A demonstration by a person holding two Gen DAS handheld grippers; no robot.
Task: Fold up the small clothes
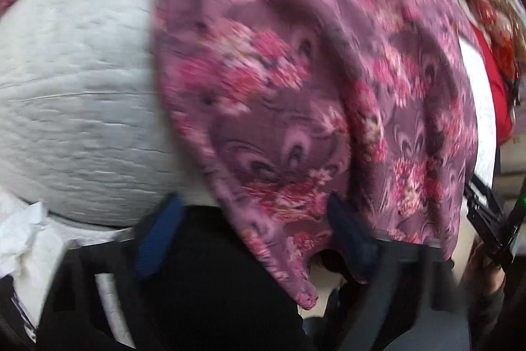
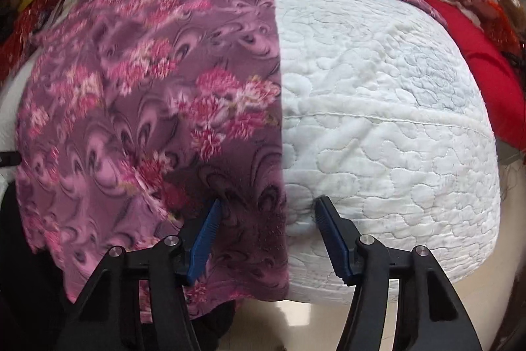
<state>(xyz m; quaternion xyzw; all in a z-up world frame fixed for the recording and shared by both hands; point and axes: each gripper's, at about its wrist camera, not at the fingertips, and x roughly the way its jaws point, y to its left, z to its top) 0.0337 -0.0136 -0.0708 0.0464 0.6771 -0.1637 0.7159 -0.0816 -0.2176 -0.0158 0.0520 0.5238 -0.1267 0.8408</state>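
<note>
Through your left wrist camera, the purple floral garment (image 1: pixel 296 81) lies over the white quilted mattress (image 1: pixel 72 87), its lower corner hanging off the near edge between the blue pads (image 1: pixel 157 236) of your left gripper (image 1: pixel 253 219). The jaws stand apart, and the pads are not pressing the cloth.

Through your right wrist camera, the same garment covers the left half of the mattress (image 2: pixel 378 120), with a straight edge running toward you. Your right gripper (image 2: pixel 266 206) straddles that edge, unclamped: one pad on the fabric, the other over bare quilting.

White quilted bed (image 2: pixel 378 107) — floral purple garment (image 2: pixel 148 107) spread, seemingly flat.
</note>
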